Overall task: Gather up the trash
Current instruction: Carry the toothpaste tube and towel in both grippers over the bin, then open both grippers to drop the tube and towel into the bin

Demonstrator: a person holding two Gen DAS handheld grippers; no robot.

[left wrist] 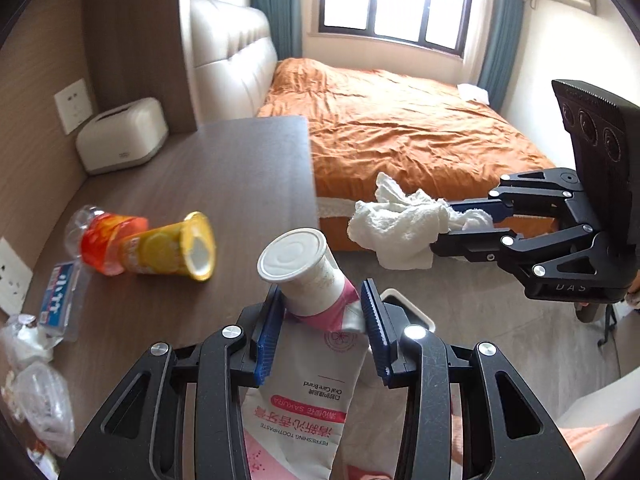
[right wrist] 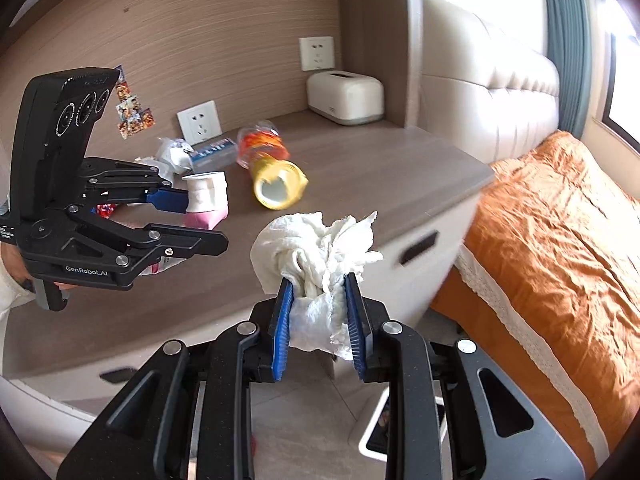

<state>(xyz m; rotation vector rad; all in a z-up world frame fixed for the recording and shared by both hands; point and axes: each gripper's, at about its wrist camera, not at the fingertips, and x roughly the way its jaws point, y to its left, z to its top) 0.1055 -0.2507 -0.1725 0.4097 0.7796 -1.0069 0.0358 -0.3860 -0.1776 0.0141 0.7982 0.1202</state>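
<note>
Toothpaste tube (left wrist: pixel 316 364) sat clamped between the blue pads of the left gripper (left wrist: pixel 324 320); white cap (left wrist: pixel 294 256) stuck out past the fingertips, tube body ran back between the fingers toward the camera; in the right wrist view the same tube (right wrist: pixel 206 200) showed cap-up in that gripper (right wrist: pixel 192 220), held off the tabletop.

Crumpled white tissue (right wrist: pixel 320 256) was pinched in the right gripper (right wrist: pixel 318 300); jaws closed on its lower wad, the bulk bunched out beyond the tips; left wrist view showed it (left wrist: pixel 400 220) hanging from that gripper (left wrist: pixel 452 224) in the air, in front of the bed edge.

Both grippers were off the dresser top (left wrist: pixel 224 176), side by side and apart from each other.

Left on the dresser: yellow cup (left wrist: pixel 176 248) on its side, open mouth toward the camera; crushed orange-label bottle (left wrist: pixel 104 236) touching it behind; blue-and-white flat packet (left wrist: pixel 60 300) just beside the bottle; clear plastic wrappers (left wrist: pixel 40 400) near the wall corner.

White tissue box (left wrist: pixel 122 136) stood at the back by the wall, near a wall socket (left wrist: pixel 74 106); well apart from the trash cluster.

Orange bed cover (left wrist: pixel 400 128) lay beyond the dresser's edge; a white-rimmed bin (right wrist: pixel 380 432) showed on the floor below the right gripper, mostly hidden by the fingers.
</note>
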